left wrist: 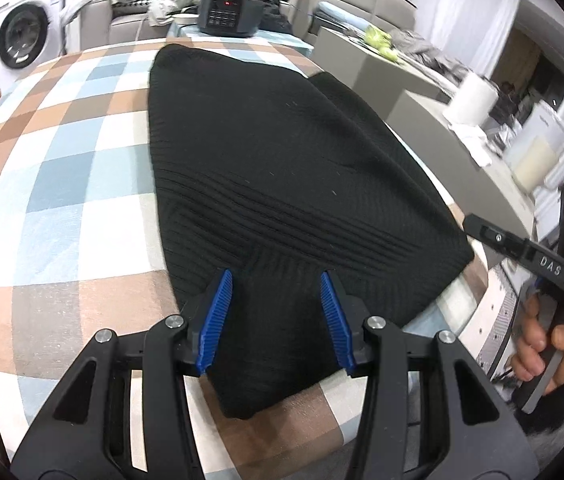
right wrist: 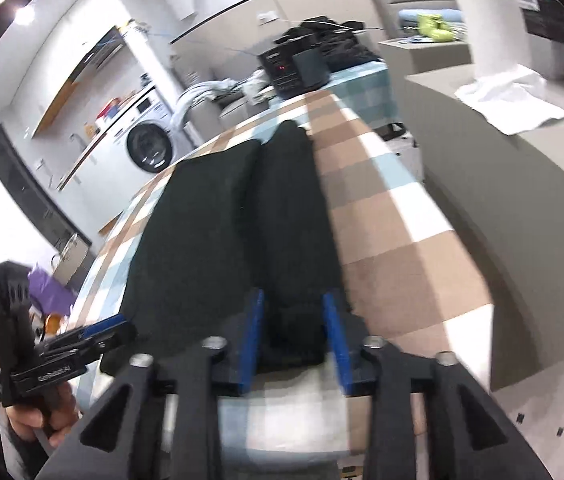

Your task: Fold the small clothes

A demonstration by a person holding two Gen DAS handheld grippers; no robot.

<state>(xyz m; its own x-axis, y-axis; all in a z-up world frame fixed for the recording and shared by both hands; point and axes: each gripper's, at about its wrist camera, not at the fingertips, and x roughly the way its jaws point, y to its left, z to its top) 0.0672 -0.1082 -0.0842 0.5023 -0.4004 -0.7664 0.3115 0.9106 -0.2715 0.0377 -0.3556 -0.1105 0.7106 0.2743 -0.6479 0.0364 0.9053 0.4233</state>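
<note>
Garment: black knit sweater [left wrist: 282,168] lies flat on the checkered tablecloth [left wrist: 62,184], 1 sleeve folded along its right side.
Left gripper [left wrist: 276,312]: fingers spread wide above the near hem, gripping nothing.
Right gripper [right wrist: 292,336]: fingers apart, straddling the sleeve cuff [right wrist: 296,340].
Far end: black cooker [left wrist: 230,8], lid shut.

This is a home. A washing machine [left wrist: 26,36] stands by a sofa [left wrist: 130,20]. A rice cooker [left wrist: 230,8] sits near the checked bench [left wrist: 62,152].
</note>
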